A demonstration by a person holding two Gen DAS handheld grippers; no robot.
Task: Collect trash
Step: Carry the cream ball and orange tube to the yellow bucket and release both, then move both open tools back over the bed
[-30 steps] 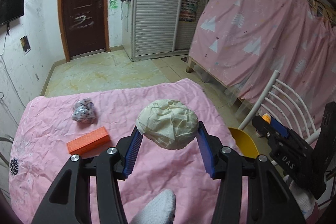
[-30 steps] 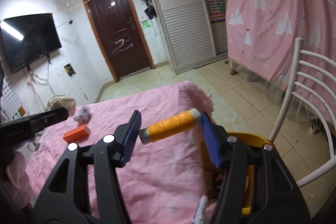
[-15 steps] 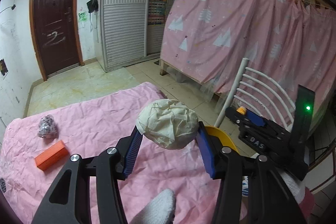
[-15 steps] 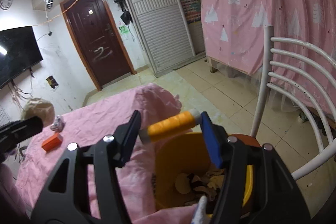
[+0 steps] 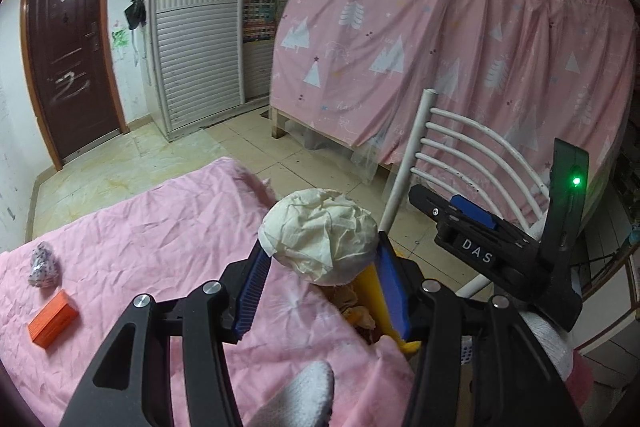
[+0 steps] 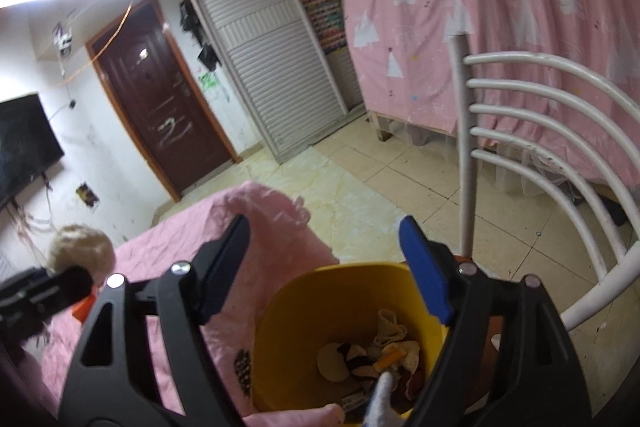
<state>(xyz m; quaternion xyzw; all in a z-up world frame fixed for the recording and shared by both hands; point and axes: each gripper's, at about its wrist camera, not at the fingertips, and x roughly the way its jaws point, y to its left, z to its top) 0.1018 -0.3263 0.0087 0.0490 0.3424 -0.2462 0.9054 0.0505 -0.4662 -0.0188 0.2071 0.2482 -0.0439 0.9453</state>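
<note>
Counting the items on view gives two grippers, one yellow bin, one paper ball, one orange block, one small speckled wad and one white chair. Your left gripper (image 5: 320, 277) has its two blue pads pressed against the sides of the paper ball (image 5: 319, 235), which is held off the pink cloth (image 5: 152, 227) and just above the near-left rim of the yellow bin (image 6: 316, 291). The ball is cream-white, rounded, deeply creased, and wider than the pads are tall. Your right gripper (image 6: 324, 267) stands wide apart with nothing between its fingers, directly above the bin's mouth. Inside the bin lie crumpled scraps in tan, brown and white, with one short orange roll (image 6: 394, 358) among them near the right wall. On the cloth, well to the left of the ball, the orange block (image 5: 53, 323) lies flat; the speckled wad (image 5: 43, 265) sits just beyond it, apart from it. The white chair (image 5: 460, 163) stands to the right of the bin, its curved slats in front of a pink curtain (image 5: 460, 47). A dark door (image 6: 160, 107) closes the far left wall.
</note>
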